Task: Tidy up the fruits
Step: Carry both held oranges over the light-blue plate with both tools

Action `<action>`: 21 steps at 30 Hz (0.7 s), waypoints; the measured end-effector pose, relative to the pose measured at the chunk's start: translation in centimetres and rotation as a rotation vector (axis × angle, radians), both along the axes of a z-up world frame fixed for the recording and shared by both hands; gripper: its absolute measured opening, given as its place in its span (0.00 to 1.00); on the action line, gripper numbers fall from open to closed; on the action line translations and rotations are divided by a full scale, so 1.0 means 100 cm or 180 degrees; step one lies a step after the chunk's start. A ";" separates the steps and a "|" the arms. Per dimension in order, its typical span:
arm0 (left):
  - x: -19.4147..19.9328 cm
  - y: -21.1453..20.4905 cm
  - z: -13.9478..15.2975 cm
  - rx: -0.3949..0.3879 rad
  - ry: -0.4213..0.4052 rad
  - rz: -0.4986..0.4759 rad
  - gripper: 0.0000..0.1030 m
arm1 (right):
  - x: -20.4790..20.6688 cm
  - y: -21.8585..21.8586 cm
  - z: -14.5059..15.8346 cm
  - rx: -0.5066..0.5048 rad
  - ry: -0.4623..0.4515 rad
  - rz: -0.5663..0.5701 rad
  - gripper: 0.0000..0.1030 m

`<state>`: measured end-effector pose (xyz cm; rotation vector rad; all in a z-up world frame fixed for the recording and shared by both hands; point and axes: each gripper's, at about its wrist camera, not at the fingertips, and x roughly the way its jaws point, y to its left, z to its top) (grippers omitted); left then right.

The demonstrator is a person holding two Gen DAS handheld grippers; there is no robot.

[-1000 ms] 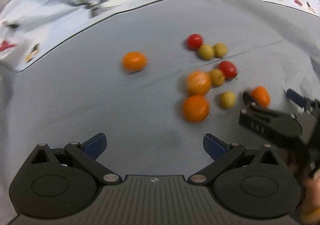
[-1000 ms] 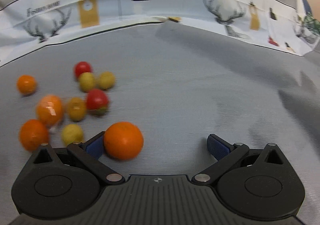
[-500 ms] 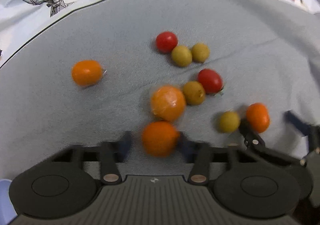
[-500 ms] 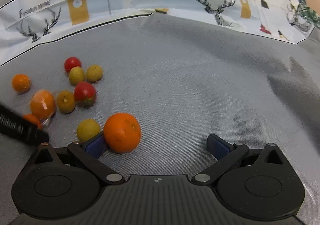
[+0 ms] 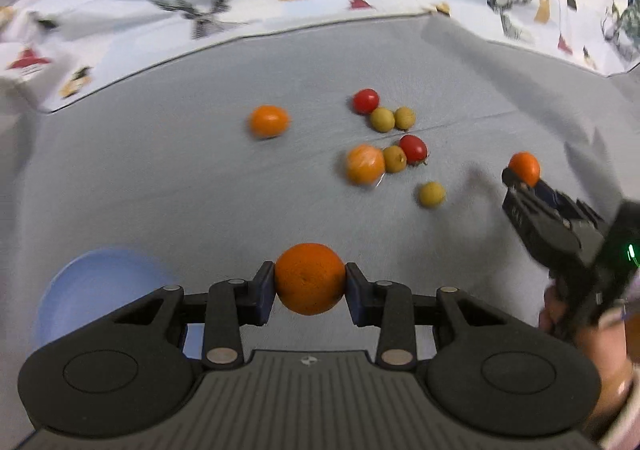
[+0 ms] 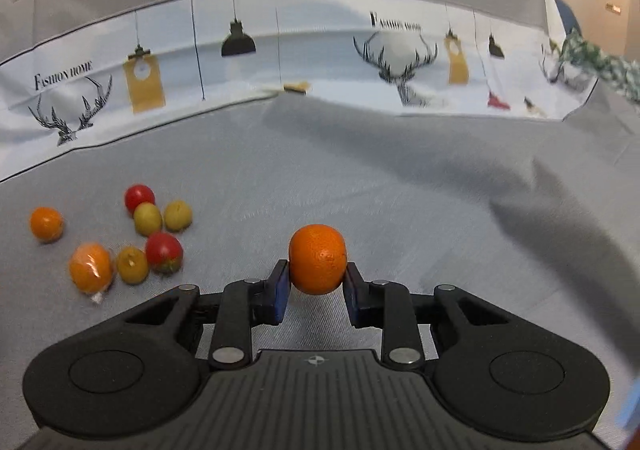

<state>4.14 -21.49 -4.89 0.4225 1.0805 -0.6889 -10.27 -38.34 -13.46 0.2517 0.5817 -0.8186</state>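
My left gripper is shut on an orange and holds it above the grey cloth. My right gripper is shut on another orange; it also shows in the left wrist view at the right. On the cloth lie a lone orange, a plastic-wrapped orange, two red tomatoes and several small yellow-green fruits. The same cluster lies left in the right wrist view.
A light blue bowl sits at the lower left, beside my left gripper. A white printed cloth with deer and lamps runs along the back. The grey cloth is wrinkled on the right.
Both grippers have closed on an orange each and lifted them off the cloth. The left gripper has pulled back, bringing the blue bowl into view.
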 end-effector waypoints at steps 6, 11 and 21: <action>-0.023 0.091 0.044 -0.0043 -0.0078 0.0262 0.39 | -0.026 0.065 0.068 0.0040 -0.0270 0.0390 0.29; -0.041 0.163 0.065 -0.0098 -0.0128 0.0503 0.39 | -0.055 0.141 0.119 0.0284 -0.0412 0.1018 0.29; -0.088 0.276 0.084 -0.0228 -0.0303 0.0795 0.39 | -0.088 0.258 0.167 0.0383 -0.0448 0.1647 0.29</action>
